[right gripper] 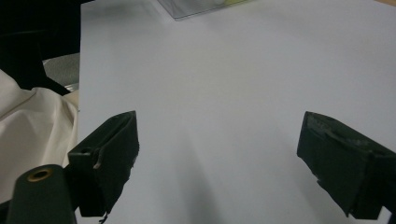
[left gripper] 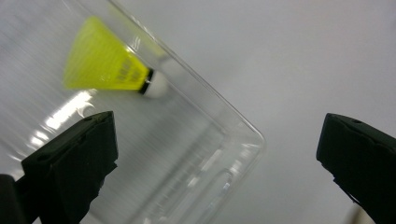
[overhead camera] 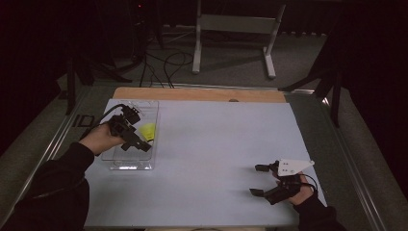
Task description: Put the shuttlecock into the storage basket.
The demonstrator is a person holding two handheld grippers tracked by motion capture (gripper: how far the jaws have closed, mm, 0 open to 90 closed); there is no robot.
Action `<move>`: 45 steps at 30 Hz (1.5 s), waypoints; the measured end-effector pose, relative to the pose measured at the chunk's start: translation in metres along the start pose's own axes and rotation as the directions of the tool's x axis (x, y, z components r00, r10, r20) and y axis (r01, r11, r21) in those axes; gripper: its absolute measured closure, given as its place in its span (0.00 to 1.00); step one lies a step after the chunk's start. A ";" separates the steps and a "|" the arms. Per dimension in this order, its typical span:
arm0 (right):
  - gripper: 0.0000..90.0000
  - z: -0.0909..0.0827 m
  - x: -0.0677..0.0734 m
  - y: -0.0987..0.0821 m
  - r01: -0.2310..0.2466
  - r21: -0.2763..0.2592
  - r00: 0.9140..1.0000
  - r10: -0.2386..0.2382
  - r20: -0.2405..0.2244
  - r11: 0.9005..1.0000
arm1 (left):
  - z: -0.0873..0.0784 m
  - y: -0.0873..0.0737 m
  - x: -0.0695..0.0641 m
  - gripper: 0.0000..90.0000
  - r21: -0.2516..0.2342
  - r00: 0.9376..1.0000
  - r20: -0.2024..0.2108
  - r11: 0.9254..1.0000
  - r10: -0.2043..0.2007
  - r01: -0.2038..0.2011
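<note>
A yellow shuttlecock (overhead camera: 148,130) with a white cork lies on its side inside a clear plastic box (overhead camera: 140,166) at the table's left. My left gripper (overhead camera: 137,143) hovers over that box, jaws wide open and empty. In the left gripper view the shuttlecock (left gripper: 107,63) rests beyond the left jaw, close to the box wall (left gripper: 233,122), and the left gripper (left gripper: 217,140) touches nothing. My right gripper (overhead camera: 255,179) stands open near the table's front right, lying low over the sheet. The right gripper (right gripper: 217,135) has bare sheet between its jaws.
A pale sheet (overhead camera: 216,144) covers the table, with a wooden strip (overhead camera: 192,94) along its far edge. Behind the table a white metal stand (overhead camera: 235,29) and loose cables (overhead camera: 163,67) sit on the floor. White cloth (right gripper: 32,130) shows left of the right gripper.
</note>
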State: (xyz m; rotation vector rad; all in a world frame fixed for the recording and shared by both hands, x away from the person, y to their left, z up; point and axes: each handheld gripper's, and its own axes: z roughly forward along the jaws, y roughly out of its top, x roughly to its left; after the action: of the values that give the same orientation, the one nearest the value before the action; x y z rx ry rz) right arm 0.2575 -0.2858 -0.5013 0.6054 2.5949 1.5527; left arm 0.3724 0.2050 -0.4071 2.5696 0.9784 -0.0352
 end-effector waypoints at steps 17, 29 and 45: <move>0.14 0.001 -0.001 -0.002 -0.007 0.001 1.000 0.007 0.004 1.000 | 0.004 0.009 -0.050 0.00 -0.190 0.986 0.006 0.968 0.167 -0.162; 0.14 0.003 -0.001 -0.005 -0.011 0.017 1.000 0.011 0.011 1.000 | 0.018 0.013 -0.077 0.00 -0.304 0.965 0.055 0.925 0.256 -0.228; 0.13 0.003 0.000 -0.006 -0.003 0.021 1.000 0.002 0.028 1.000 | 0.047 0.010 -0.107 0.00 -0.411 0.928 0.085 0.862 0.362 -0.298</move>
State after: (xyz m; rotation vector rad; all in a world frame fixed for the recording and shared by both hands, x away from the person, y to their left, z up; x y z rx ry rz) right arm 0.2564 -0.2856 -0.5081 0.6279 2.5944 1.5085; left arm 0.3033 0.1131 -0.4304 2.2800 0.4183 0.0446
